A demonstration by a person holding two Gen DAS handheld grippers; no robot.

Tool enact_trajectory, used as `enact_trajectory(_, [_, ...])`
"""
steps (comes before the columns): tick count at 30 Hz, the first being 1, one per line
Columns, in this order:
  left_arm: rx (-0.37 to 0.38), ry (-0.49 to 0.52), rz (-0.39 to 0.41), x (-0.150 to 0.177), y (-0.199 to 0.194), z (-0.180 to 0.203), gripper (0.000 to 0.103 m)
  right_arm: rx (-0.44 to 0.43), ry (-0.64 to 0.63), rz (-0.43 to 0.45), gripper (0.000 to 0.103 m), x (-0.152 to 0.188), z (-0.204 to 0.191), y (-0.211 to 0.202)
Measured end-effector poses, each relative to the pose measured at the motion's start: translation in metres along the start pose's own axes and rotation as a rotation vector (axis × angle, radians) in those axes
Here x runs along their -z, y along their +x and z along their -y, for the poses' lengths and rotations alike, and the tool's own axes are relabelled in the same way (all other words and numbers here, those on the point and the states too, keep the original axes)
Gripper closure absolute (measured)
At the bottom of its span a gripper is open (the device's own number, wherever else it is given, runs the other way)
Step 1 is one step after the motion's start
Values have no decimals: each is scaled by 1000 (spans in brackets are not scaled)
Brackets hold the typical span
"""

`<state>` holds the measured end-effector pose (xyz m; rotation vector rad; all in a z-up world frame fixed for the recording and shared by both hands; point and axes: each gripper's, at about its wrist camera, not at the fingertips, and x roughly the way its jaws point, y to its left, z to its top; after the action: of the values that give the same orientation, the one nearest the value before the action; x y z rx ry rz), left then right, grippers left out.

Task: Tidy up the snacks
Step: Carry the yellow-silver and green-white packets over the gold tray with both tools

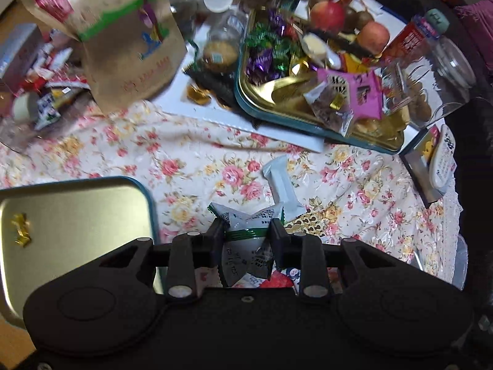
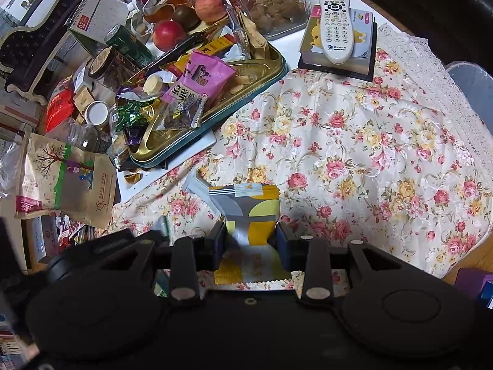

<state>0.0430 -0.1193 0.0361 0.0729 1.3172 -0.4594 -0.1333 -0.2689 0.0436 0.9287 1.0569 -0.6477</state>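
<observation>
My left gripper [image 1: 246, 231] is shut on a white and green snack packet [image 1: 246, 240], held above the floral cloth. A pale wrapped bar [image 1: 282, 185] lies just ahead of it. My right gripper [image 2: 250, 234] is shut on a yellow and grey snack packet [image 2: 249, 212] over the cloth. A gold tin tray [image 1: 277, 89] with a teal rim holds wrapped candies and a pink packet [image 1: 357, 89]; it also shows in the right wrist view [image 2: 246, 74]. A second tin tray [image 1: 77, 209] at the left holds one gold candy [image 1: 20, 229].
A brown paper bag [image 1: 129, 40] stands at the back left, also in the right wrist view [image 2: 64, 182]. Apples [image 2: 168, 34], jars [image 1: 220, 46] and a walnut box [image 2: 277, 6] crowd the back. A remote [image 2: 336, 27] lies on a box at the right.
</observation>
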Motion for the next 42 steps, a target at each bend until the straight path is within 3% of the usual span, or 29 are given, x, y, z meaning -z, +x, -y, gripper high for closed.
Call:
enact_trajectory(6, [-71, 0, 64, 12, -38, -35, 63, 11, -27, 3, 66, 6, -11, 4])
enact_trajectory(14, [-184, -69, 119, 25, -56, -102, 63, 48, -95, -4, 66, 23, -38, 20])
enact_trajectory(26, [-267, -209, 119, 38, -64, -204, 63, 17, -205, -47, 66, 53, -98, 46])
enact_trajectory(33, [-261, -298, 106, 43, -66, -243, 58, -9, -294, -89, 66, 74, -135, 61])
enact_trajectory(42, [-244, -291, 110, 44, -70, -247, 59, -10, -388, -97, 66, 94, -156, 70])
